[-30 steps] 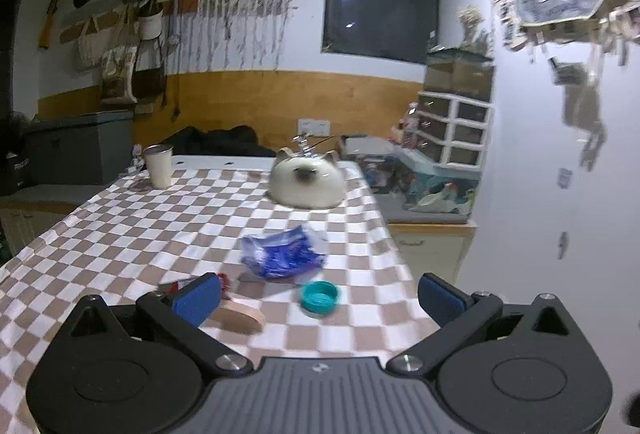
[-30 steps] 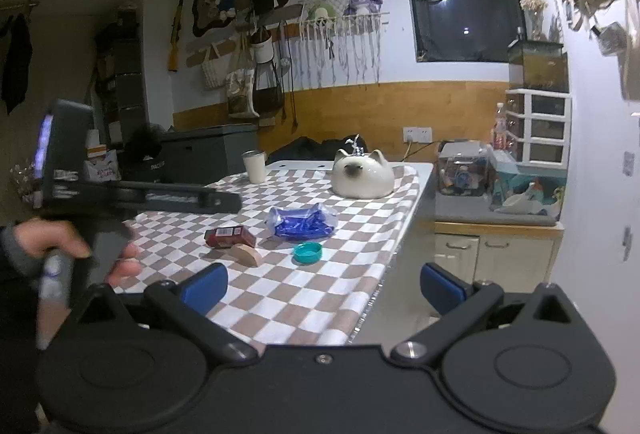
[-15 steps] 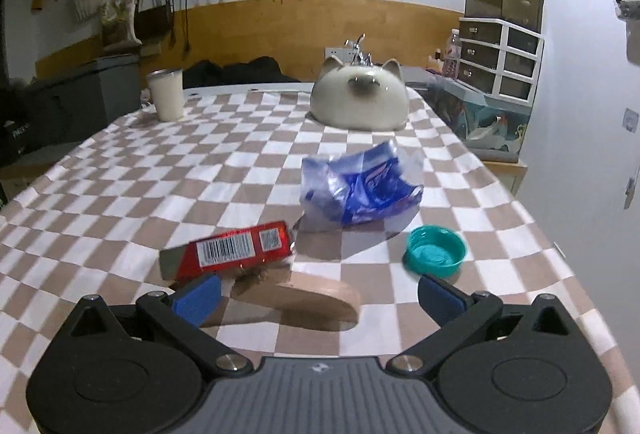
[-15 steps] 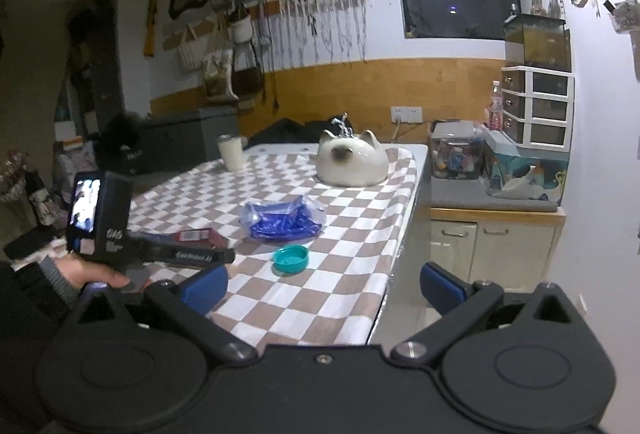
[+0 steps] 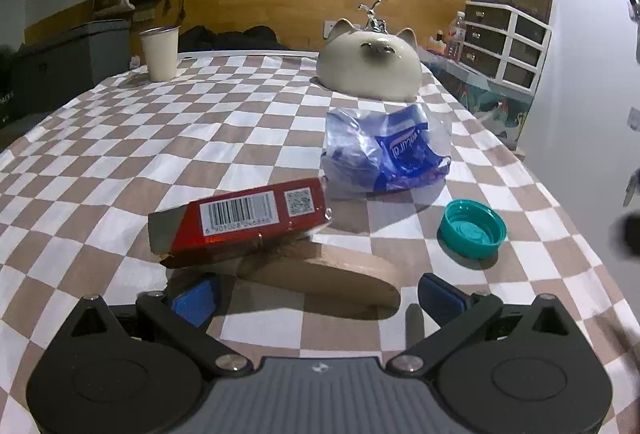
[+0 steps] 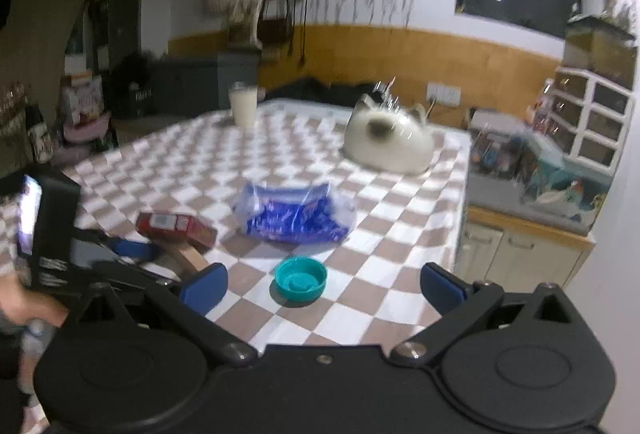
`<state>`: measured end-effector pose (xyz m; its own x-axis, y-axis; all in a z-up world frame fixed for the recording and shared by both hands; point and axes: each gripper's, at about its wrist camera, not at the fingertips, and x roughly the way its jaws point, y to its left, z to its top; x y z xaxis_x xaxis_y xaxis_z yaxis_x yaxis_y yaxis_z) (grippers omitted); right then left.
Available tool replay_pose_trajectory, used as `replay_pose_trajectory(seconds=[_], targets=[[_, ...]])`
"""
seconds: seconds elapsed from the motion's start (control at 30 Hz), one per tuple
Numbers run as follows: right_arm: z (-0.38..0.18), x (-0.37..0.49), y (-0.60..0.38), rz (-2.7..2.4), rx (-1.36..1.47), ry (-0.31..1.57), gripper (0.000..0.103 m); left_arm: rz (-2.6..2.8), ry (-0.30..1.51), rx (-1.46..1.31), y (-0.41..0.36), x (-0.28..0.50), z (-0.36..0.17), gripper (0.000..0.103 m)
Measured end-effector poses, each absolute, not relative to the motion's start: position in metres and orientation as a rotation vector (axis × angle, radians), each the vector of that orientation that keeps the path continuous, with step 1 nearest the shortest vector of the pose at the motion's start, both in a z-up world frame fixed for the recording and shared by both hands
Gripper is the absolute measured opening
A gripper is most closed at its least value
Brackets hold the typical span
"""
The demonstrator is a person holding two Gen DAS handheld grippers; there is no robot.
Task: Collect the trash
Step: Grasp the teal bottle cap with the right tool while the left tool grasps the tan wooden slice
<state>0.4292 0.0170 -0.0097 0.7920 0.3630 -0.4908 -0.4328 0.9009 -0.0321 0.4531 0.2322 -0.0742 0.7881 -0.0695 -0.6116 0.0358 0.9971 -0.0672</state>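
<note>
In the left wrist view, the left gripper (image 5: 316, 296) was seen low over the checked table (image 5: 120, 154), its jaws spread wide and nothing held between them. The tan block (image 5: 328, 274) lay just ahead, between the blue pads (image 5: 196, 302), so a grasp on it seemed to be lined up, though no contact could be made out. The red box (image 5: 244, 218) was propped on the block's far end and tilted, barcode up; it would probably slip off if the block were lifted. Behind the box and to its right, the blue wrapper (image 5: 388, 154) lay crumpled, touching or nearly touching the box's corner. The teal cap (image 5: 472, 228) sat open side up, right of the box and well apart from it. Far behind the box stood a cup (image 5: 160, 52) and a cat-shaped ornament (image 5: 370, 64), likely not trash.

In the right wrist view, which was blurred, the right gripper (image 6: 324, 288) was likewise wide open and empty, held above the table's near edge with the cap (image 6: 300, 280) framed between its fingers, presumably as its target. The box (image 6: 176, 228) lay left of the cap, the wrapper (image 6: 294, 214) beyond it. The left gripper (image 6: 132, 254) was seen beside the box, carried by a hand (image 6: 28, 310). No bin was visible.
</note>
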Motion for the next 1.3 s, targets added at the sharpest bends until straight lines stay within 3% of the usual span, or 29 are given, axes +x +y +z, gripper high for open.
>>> replay_pose_trajectory(seconds=[0.17,0.27,0.43,0.53,0.6,0.63,0.87,1.07,1.3], targets=[[-0.039,0.467,0.042,0.414,-0.175,0.596,0.102,-0.054,0.666,-0.036,0.228,0.455,-0.074,0.103],[-0.053,0.486,0.048,0.436,-0.111,0.653,0.089,-0.015,0.683,-0.001,0.225,0.459,-0.076,0.103],[-0.064,0.505,0.055,0.44,-0.048,0.68,0.085,-0.028,0.682,0.005,0.224,0.459,-0.076,0.103],[-0.069,0.51,0.063,0.446,-0.071,0.69,0.068,-0.031,0.678,-0.008,0.226,0.46,-0.075,0.103],[-0.072,0.51,0.067,0.425,-0.088,0.688,0.052,-0.03,0.677,-0.005,0.226,0.46,-0.076,0.103],[-0.072,0.508,0.067,0.413,-0.093,0.681,0.05,-0.03,0.678,-0.001,0.225,0.46,-0.076,0.102],[-0.074,0.488,0.046,0.404,-0.095,0.661,0.049,-0.026,0.668,-0.024,0.228,0.462,-0.075,0.1],[-0.079,0.455,0.037,0.399,-0.133,0.617,0.049,0.0,0.654,-0.026,0.227,0.465,-0.074,0.091],[-0.078,0.445,0.039,0.383,-0.144,0.61,0.049,-0.006,0.647,0.004,0.223,0.462,-0.073,0.09]])
